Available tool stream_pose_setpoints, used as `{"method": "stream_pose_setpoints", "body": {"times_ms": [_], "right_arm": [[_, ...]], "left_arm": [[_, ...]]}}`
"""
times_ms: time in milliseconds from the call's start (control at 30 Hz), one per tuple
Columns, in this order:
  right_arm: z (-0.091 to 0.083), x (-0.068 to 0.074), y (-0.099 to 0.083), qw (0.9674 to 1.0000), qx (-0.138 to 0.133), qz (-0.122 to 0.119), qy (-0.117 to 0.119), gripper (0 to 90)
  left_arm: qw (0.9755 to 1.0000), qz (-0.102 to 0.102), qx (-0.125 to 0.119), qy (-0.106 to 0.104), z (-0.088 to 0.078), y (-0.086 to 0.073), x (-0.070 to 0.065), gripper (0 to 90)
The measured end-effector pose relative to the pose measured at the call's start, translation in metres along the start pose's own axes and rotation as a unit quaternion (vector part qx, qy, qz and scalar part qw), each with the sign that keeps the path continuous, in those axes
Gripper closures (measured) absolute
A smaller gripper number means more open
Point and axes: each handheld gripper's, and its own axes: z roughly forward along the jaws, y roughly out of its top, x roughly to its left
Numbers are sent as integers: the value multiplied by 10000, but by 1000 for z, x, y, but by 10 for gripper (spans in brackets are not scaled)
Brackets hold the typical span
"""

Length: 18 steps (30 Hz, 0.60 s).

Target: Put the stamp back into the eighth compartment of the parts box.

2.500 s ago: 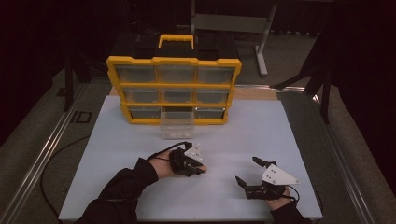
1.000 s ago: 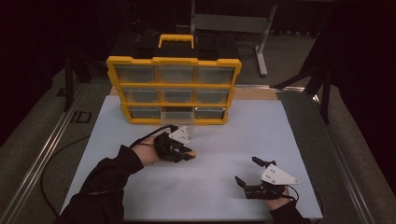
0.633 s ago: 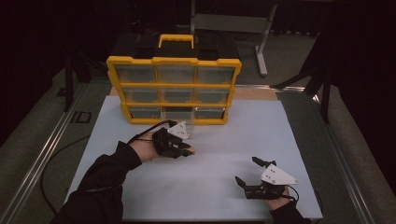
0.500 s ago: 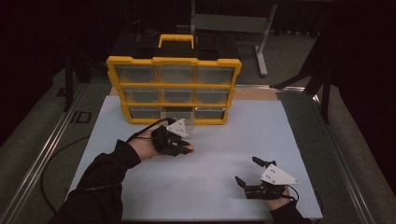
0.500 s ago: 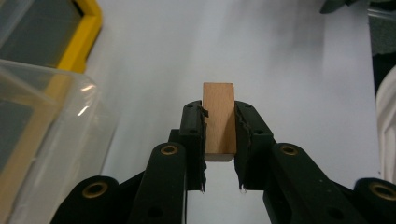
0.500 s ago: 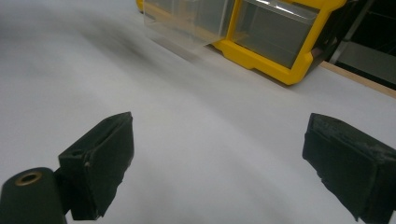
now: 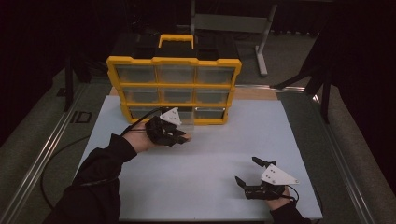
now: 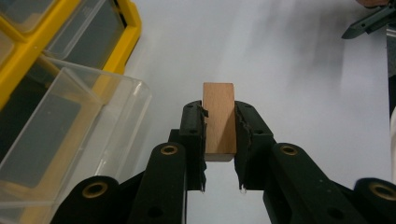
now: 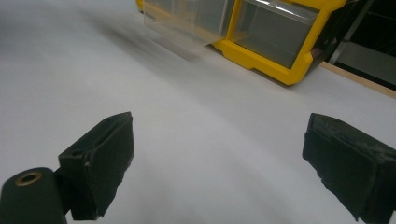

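Note:
A small wooden block (image 8: 218, 119) is clamped between the black pads of my left gripper (image 8: 219, 116), held above the white table. In the high view that left gripper (image 7: 180, 135) hovers just in front of the yellow drawer cabinet (image 7: 173, 88), beside its pulled-out clear drawer (image 8: 70, 126) in the bottom row. My right gripper (image 7: 250, 171) rests low near the table's front right, jaws wide apart with nothing between them (image 9: 219, 163).
The yellow organiser (image 9: 285, 42) with clear drawers stands at the back of the white table top (image 7: 210, 158). A black cable (image 7: 56, 158) trails off the table's left side. Metal rails and a dark stand frame border the table.
My left hand has carried the block up and toward the cabinet's open drawer. The right gripper has stayed where it was.

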Motion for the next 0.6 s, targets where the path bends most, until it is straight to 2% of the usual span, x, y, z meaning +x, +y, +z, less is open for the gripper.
{"method": "stream_pose_setpoints", "body": {"times_ms": [133, 300, 467, 600], "right_arm": [[0, 0, 0, 10000, 11, 12, -1, 89], [0, 0, 0, 10000, 5, 2, 1, 89], [0, 0, 0, 10000, 3, 2, 3, 89], [0, 0, 0, 10000, 10, 20, 15, 89]], "left_arm": [[10000, -55, -17, 25, -3, 3, 4, 750], [9998, -153, -158, 24, -9, 6, 12, 751], [9996, -215, -145, 134, -13, 11, 20, 751], [9989, -321, -239, 232, -16, 13, 26, 750]]}}
